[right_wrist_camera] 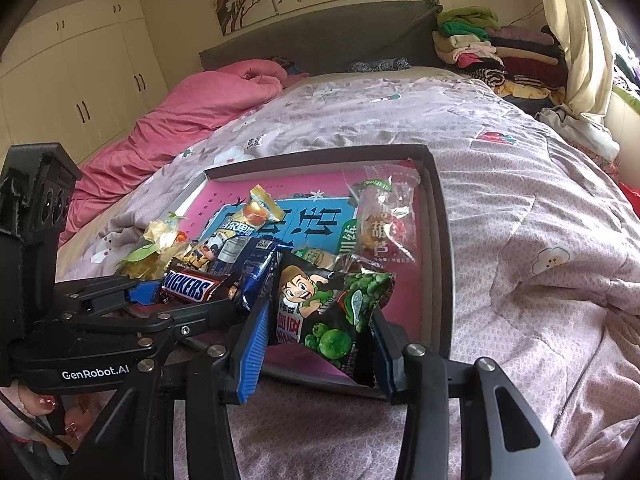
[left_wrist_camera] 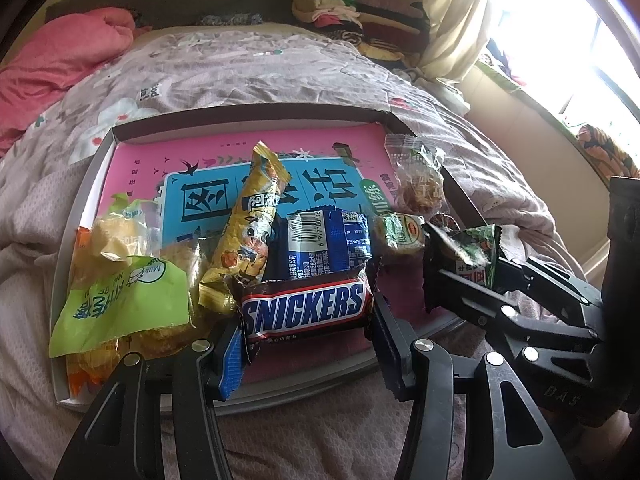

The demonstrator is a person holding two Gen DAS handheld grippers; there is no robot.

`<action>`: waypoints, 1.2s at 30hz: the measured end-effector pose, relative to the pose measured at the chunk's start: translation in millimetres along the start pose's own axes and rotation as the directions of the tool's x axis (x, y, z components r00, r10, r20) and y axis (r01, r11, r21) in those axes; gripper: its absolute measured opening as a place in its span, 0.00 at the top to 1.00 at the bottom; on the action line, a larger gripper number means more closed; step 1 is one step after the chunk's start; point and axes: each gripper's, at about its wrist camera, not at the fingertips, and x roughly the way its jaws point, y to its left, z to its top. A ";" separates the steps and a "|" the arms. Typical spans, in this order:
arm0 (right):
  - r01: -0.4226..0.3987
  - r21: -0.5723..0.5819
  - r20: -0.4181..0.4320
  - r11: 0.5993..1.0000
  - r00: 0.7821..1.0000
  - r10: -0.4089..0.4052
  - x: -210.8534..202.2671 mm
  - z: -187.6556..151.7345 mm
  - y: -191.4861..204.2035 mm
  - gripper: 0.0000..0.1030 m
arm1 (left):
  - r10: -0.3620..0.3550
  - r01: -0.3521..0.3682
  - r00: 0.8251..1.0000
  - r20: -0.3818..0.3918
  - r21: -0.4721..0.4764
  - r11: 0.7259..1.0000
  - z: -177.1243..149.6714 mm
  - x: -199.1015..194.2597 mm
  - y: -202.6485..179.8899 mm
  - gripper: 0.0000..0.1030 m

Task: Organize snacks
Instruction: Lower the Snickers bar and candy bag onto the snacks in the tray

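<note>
A shallow box tray (left_wrist_camera: 248,114) lined with a pink and blue book lies on the bed and holds several snacks. My left gripper (left_wrist_camera: 306,344) is shut on a Snickers bar (left_wrist_camera: 306,306) at the tray's near edge; the bar also shows in the right wrist view (right_wrist_camera: 188,290). My right gripper (right_wrist_camera: 320,344) is shut on a black and green pea packet (right_wrist_camera: 328,312), seen at the right in the left wrist view (left_wrist_camera: 474,258). A blue packet (left_wrist_camera: 320,242), a yellow stick packet (left_wrist_camera: 248,224) and a green bag (left_wrist_camera: 124,300) lie behind.
A clear hawthorn packet (right_wrist_camera: 386,216) lies at the tray's far right. The quilt (right_wrist_camera: 520,220) surrounds the tray. A pink blanket (right_wrist_camera: 192,112) lies at the far left, folded clothes (right_wrist_camera: 492,48) at the far right by the curtain.
</note>
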 end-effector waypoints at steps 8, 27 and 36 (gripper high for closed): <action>-0.023 -0.026 -0.009 0.999 1.000 0.023 1.7 -1.7 7.3 0.55 | -0.001 0.001 1.000 -0.011 0.003 1.000 -3.1 -1.6 -1.1 0.46; -0.034 -0.067 -0.021 0.997 0.999 0.033 -1.0 -5.0 15.7 0.55 | -0.009 0.009 1.000 -0.013 -0.003 1.000 -5.9 -6.6 0.4 0.46; -0.018 -0.058 -0.019 0.998 1.000 0.017 -2.2 -5.2 13.0 0.55 | -0.007 0.007 1.000 -0.014 0.000 1.000 -5.1 -4.7 1.2 0.46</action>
